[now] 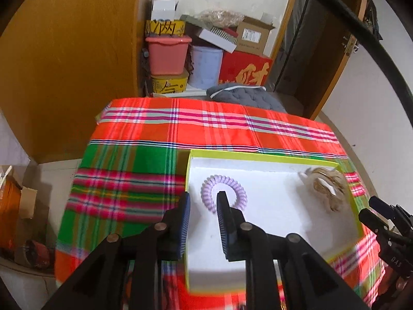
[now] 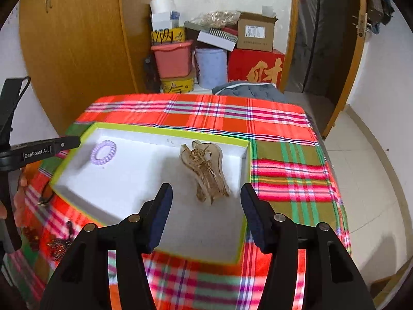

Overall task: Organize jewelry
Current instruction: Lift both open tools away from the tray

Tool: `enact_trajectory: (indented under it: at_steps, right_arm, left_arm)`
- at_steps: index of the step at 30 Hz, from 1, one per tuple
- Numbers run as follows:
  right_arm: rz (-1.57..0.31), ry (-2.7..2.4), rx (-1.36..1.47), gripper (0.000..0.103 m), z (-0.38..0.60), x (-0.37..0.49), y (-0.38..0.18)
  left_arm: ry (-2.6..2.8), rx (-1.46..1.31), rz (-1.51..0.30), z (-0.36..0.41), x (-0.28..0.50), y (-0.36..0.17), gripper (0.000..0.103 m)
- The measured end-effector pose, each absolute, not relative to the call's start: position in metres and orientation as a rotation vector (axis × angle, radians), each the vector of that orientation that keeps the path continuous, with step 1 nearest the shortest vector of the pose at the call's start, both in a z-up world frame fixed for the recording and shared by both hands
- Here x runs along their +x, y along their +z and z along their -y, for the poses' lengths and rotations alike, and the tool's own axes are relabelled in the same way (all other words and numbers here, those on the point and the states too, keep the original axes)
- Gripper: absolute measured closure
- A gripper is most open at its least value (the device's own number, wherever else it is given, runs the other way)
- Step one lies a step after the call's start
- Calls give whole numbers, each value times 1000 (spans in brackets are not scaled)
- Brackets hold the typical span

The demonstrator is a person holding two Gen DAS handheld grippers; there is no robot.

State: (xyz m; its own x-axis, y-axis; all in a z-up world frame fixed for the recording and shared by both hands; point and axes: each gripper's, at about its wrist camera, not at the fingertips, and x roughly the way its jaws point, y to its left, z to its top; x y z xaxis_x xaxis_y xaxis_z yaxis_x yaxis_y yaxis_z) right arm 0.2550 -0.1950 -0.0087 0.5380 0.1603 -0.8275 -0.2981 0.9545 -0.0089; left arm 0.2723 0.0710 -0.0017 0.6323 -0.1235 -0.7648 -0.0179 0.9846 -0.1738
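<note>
Claws both empty: our left claw (image 1: 204,199) slightly parted above the purple hair coil (image 1: 223,193), right claw (image 2: 206,191) wide over the hair clip (image 2: 205,171); we should lift clear of the box (image 2: 165,131).

Left tool (image 1: 203,201): black plastic linkage arms, round silver rivets at the pivots, dark blue ribbed pads (image 1: 183,222) on the inner finger faces. Right tool (image 2: 206,193): same black arms, silver rivets, flat dark blue pads (image 2: 161,218). White "GenRobot.AI" lettering on the left tool's side; thick black cable (image 1: 343,23) above it.
</note>
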Motion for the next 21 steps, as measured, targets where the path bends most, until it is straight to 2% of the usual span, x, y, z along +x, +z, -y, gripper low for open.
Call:
enact_trajectory:
  at_steps: [5, 7, 9, 21]
  right_arm:
    - [-936, 291, -123, 47, 203, 223, 13]
    - [-927, 304, -109, 40, 205, 207, 20]
    - [-917, 324, -90, 38, 208, 191, 28]
    - [-920, 390, -76, 38, 208, 111, 48]
  left_arm:
    - [-67, -151, -839, -69, 232, 19, 82]
    - [-77, -142, -817, -67, 212, 27, 82]
    - [-83, -138, -792, -64, 189, 35, 82]
    - [-84, -165, -792, -62, 85, 32, 82]
